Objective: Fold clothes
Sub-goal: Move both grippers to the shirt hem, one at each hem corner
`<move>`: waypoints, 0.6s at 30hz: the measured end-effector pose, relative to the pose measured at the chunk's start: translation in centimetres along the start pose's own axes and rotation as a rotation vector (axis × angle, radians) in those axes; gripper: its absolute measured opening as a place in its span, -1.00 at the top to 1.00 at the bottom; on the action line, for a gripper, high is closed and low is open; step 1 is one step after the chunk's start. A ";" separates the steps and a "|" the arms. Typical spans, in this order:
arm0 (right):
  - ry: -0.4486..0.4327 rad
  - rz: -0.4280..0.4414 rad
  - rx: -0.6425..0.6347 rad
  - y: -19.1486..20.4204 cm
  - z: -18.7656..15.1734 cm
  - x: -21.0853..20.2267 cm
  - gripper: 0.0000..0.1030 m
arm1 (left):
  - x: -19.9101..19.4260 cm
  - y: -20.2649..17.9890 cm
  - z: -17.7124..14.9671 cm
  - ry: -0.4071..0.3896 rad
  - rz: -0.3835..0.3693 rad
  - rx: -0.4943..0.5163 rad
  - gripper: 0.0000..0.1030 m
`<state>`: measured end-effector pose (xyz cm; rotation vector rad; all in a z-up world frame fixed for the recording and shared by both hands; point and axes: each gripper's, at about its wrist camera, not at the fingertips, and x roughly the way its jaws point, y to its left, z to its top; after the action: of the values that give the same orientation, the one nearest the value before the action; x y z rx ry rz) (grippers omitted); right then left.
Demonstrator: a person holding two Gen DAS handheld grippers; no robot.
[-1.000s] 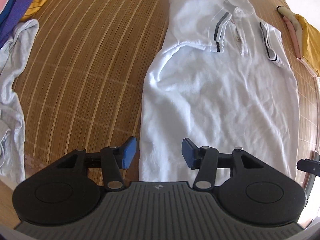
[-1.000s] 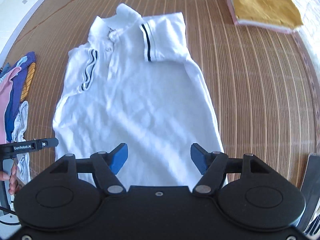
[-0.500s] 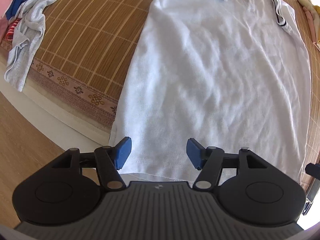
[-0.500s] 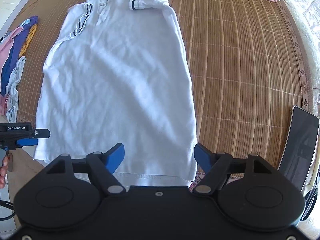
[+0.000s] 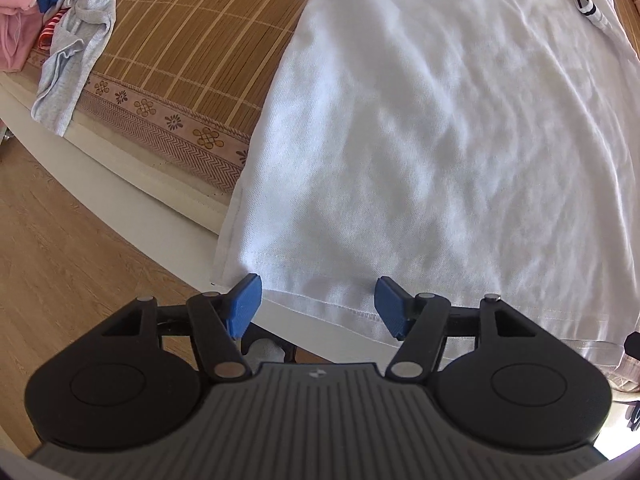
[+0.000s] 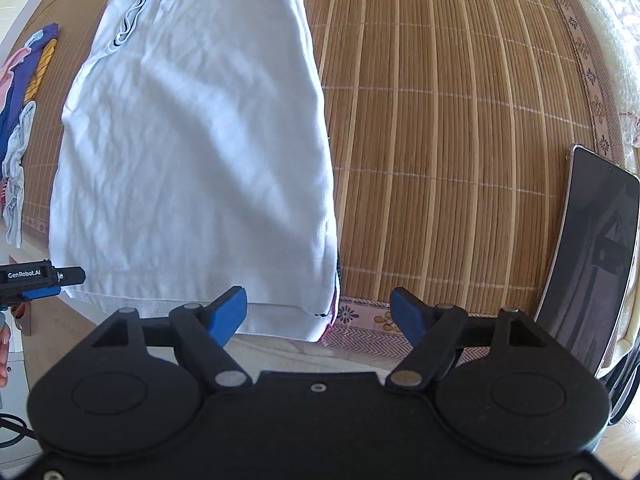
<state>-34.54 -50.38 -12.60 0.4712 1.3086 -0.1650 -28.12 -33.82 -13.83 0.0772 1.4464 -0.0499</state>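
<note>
Both claws have pulled back from mid-shirt to the hem, so your left claw and right claw now hover wide and empty over the bottom corners of the white short-sleeved polo shirt, which lies flat, sleeves folded in, on the brown bamboo mat with its hem hanging past the bed edge. If you pinch only the top layer, the back will lag and the fold will skew. Only the right view shows the dark phone propped nearby; only the left shows the grey crumpled garment and the pink pile beyond it.
</note>
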 end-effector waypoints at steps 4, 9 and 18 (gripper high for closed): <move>-0.016 0.001 -0.033 0.8 0.3 0.3 -0.55 | 0.1 -0.6 0.2 -0.003 0.008 0.019 -0.33; -0.020 -0.003 -0.032 0.5 1.5 0.5 -0.57 | 0.4 -1.1 0.6 0.002 0.010 0.019 -0.33; -0.055 0.051 0.099 -1.9 2.5 0.7 -0.57 | 0.7 -1.8 1.1 0.000 0.026 0.054 -0.33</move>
<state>-32.86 -53.08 -13.23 0.5800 1.2374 -0.1993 -27.14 -35.66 -14.44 0.1405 1.4443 -0.0675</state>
